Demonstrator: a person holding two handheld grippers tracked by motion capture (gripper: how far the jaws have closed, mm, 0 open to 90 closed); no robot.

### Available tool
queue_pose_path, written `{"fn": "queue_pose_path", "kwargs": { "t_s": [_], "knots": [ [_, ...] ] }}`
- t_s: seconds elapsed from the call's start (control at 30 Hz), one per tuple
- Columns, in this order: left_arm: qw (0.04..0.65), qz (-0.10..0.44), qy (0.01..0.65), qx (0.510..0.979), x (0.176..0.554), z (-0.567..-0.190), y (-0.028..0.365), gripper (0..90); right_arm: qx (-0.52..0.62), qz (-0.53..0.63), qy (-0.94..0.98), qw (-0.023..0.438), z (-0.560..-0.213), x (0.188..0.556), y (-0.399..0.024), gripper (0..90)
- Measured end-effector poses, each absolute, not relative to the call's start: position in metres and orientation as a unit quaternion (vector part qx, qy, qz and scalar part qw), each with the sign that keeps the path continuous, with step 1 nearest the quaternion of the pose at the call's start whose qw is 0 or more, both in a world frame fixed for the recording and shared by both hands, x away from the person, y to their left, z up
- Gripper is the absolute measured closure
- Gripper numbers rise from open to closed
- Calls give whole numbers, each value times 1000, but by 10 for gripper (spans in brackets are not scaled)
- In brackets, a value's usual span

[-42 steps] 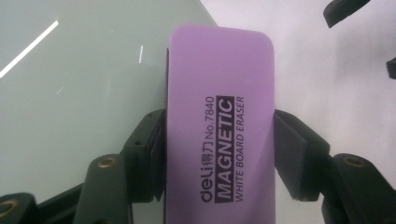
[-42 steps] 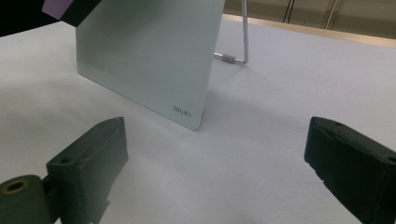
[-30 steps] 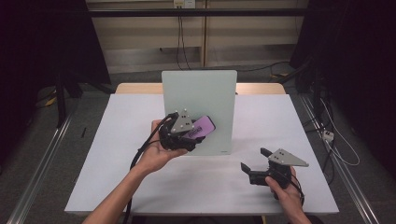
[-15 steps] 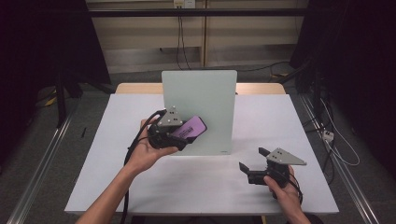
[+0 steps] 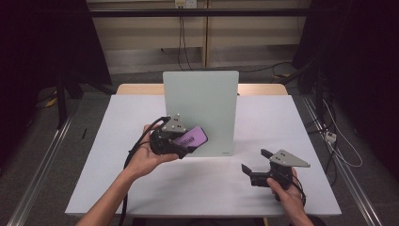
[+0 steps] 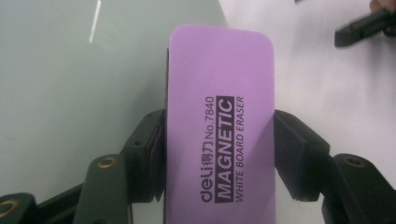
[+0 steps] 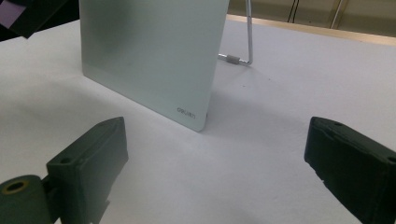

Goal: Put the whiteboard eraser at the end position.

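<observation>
A purple magnetic whiteboard eraser (image 6: 219, 126) is clamped between the jaws of my left gripper (image 5: 186, 141), which is shut on it. The eraser (image 5: 193, 138) is held at the lower left corner of an upright pale green glass board (image 5: 202, 110) standing mid-table. In the left gripper view the board (image 6: 79, 93) lies just behind the eraser; whether they touch I cannot tell. My right gripper (image 5: 251, 162) rests low at the table's front right, jaws wide open with nothing between them. It faces the board's lower corner (image 7: 187, 114), well short of it.
The white table top (image 5: 117, 141) spreads around the board. A metal wire stand (image 7: 245, 46) props the board from behind. Black cables trail from both grippers. Dark floor and rails flank the table.
My left gripper with the eraser has slid leftward and a little down along the board's lower part. The right gripper has stayed put.
</observation>
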State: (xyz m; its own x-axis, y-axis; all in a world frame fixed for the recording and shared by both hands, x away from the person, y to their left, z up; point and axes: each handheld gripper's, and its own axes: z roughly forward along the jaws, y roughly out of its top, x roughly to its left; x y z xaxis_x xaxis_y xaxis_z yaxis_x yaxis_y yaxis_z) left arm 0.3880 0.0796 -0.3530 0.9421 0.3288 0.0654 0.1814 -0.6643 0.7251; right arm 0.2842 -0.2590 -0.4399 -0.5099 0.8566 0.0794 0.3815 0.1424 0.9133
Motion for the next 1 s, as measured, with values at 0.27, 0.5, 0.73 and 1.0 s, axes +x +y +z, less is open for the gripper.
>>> {"fn": "queue_pose_path", "kwargs": {
  "t_s": [0.27,0.5,0.73,1.0],
  "knots": [
    [348,60,120,928,383,-366,69,405,432,494,716,237,-441,285,-259,61],
    [332,40,110,936,376,-381,57,405,429,493,718,238,-440,284,-260,62],
    [311,19,95,945,368,-392,44,405,426,492,721,238,-440,285,-259,63],
    [310,17,96,946,364,-394,42,405,423,490,723,240,-440,285,-257,63]
  ]
}}
